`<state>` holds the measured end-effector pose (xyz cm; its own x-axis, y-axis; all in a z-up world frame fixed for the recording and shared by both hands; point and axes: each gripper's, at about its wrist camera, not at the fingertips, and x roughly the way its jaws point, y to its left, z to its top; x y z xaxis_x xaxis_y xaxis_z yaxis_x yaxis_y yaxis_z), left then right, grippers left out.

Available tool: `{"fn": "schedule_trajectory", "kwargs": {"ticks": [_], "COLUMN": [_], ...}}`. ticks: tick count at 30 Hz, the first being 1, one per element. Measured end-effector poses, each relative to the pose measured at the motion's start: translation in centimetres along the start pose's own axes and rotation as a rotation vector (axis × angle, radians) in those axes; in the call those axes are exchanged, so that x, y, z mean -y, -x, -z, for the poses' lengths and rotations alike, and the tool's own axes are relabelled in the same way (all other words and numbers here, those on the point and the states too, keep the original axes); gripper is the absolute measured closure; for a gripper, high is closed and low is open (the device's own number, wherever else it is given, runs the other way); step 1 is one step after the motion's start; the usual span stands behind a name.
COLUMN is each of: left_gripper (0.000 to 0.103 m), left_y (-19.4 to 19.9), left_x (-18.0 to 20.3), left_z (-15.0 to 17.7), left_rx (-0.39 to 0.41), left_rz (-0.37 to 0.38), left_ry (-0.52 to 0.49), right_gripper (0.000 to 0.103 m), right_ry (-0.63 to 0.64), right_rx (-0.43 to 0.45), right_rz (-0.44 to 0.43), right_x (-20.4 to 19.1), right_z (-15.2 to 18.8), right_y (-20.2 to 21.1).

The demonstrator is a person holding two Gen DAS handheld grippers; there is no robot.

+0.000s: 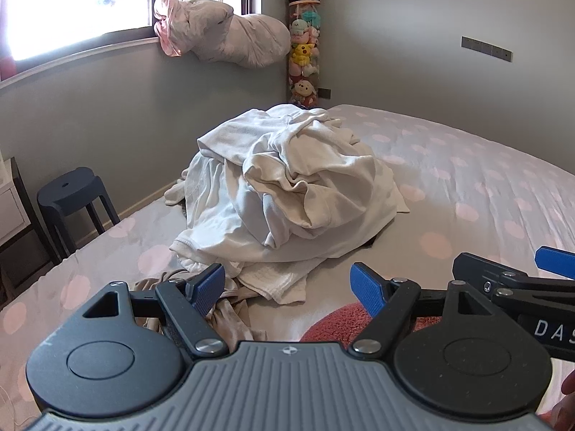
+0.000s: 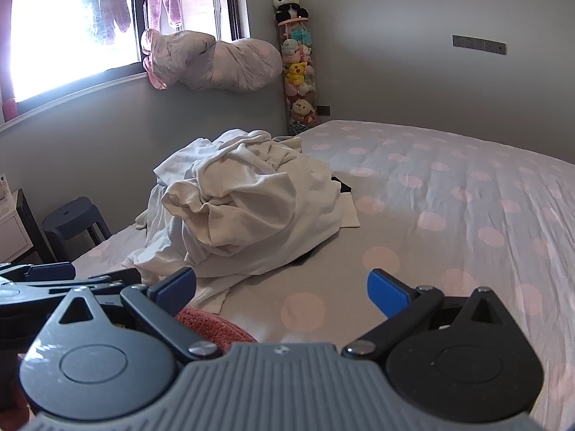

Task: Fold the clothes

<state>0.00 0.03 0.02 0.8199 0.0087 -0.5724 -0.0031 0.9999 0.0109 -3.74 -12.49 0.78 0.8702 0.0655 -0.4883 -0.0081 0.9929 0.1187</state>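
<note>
A heap of crumpled white clothes lies on the bed, a little ahead of both grippers; the right wrist view shows the same heap left of centre. A beige garment and a fuzzy coral-red one lie on the bed just under my left gripper. The coral-red garment also shows below the left finger of my right gripper. Both grippers hover open over the bedspread with nothing between their blue pads. The right gripper shows at the edge of the left wrist view.
The bedspread is grey with pink dots and stretches wide to the right. A dark stool stands on the floor at the left. A bundled quilt rests on the window sill, and a tube of plush toys fills the corner.
</note>
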Motion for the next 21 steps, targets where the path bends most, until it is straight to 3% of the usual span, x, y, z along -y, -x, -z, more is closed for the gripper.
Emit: {"fn": "schedule_trajectory", "kwargs": {"ticks": [21], "left_gripper": [0.029], "left_y": [-0.06], "left_x": [0.12], "left_z": [-0.17], "left_rx": [-0.03], "left_rz": [0.048], "left_ry": [0.012], "right_gripper": [0.001], "right_ry": [-0.014], "right_rx": [0.006], "right_rz": [0.009], "right_x": [0.41], "right_z": [0.45], "right_y": [0.06]}}
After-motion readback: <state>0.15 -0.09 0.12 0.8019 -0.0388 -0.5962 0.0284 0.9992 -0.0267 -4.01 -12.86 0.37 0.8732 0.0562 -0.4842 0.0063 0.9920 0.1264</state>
